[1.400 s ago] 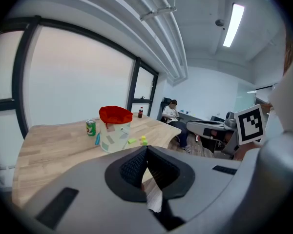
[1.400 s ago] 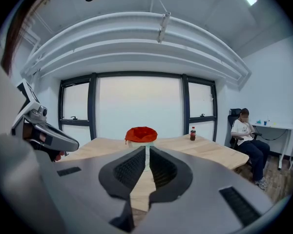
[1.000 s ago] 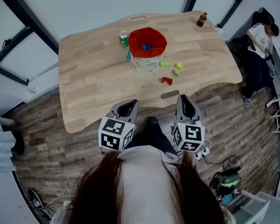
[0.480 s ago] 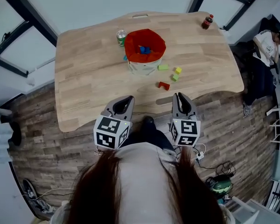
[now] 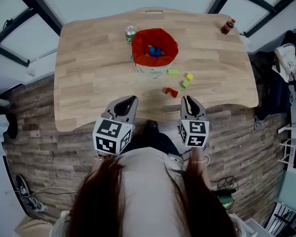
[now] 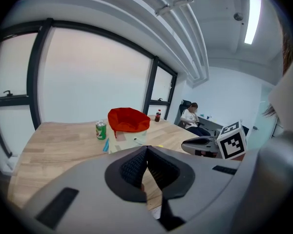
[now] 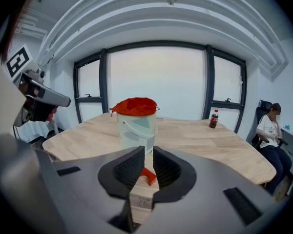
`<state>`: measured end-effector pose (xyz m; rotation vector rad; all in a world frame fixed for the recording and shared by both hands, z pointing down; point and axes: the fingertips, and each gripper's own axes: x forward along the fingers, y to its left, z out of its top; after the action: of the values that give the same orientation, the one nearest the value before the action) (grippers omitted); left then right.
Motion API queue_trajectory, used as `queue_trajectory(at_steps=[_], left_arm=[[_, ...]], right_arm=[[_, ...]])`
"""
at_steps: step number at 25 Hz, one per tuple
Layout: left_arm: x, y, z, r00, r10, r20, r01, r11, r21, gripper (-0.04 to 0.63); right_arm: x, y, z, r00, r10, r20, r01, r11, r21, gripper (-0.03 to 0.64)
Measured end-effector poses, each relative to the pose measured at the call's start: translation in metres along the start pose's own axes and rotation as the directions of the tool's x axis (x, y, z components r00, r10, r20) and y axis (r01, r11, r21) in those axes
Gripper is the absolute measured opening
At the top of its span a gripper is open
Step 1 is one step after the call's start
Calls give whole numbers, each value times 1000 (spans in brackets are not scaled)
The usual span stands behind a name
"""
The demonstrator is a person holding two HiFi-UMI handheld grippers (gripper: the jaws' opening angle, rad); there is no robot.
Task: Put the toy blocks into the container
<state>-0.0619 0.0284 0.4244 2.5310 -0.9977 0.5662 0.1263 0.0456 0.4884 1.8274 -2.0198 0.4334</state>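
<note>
Grippers held side by side over the near edge of a light wooden table point(image 5: 89, 73). Left gripper point(image 5: 133, 98): jaws closed tip to tip, nothing between them. Right gripper point(image 5: 187, 98): jaws drawn to a narrow slit, likewise empty.

Red arch-shaped toy block point(image 5: 171, 91) lies just ahead of the right gripper, slightly toward the left one, touching neither. Farther ahead of the right gripper lie a flat green block point(image 5: 173, 71), a yellow block point(image 5: 189, 76) and a small green block point(image 5: 185, 84).

Beyond these, ahead of the gap between the grippers, a translucent plastic bucket with a red liner point(image 5: 150, 69) stands upright, with blue blocks point(image 5: 155, 51) inside. A green drink can point(image 5: 130, 33) stands just behind it. A dark cola bottle point(image 5: 228, 26) stands well beyond the right gripper.
</note>
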Motion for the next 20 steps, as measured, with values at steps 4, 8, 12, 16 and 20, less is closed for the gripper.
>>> queue_trajectory(at_steps=[4,8,12,16,20], left_arm=[[4,4,-4,1000,22,-14,-22,1000,-21,9],[10,8,-6,999,44,-24,-45,998,-36,9],[14,13,-9,997,69,-38,-71,996,-58,9],[21,16,-12,994,92,-56,-96,993,-71,9],[28,18,-12,991,109,-73,-115,990,-83,9]], right_arm=[[18,0,-13,997,48,-53,-49,998,-28,48],[36,2,-27,990,95,-109,-101,993,-54,49],[52,5,-40,977,144,-158,-155,986,-63,80],[66,4,-50,964,175,-202,-194,978,-76,109],[79,2,-63,947,202,-249,-229,970,-84,126]])
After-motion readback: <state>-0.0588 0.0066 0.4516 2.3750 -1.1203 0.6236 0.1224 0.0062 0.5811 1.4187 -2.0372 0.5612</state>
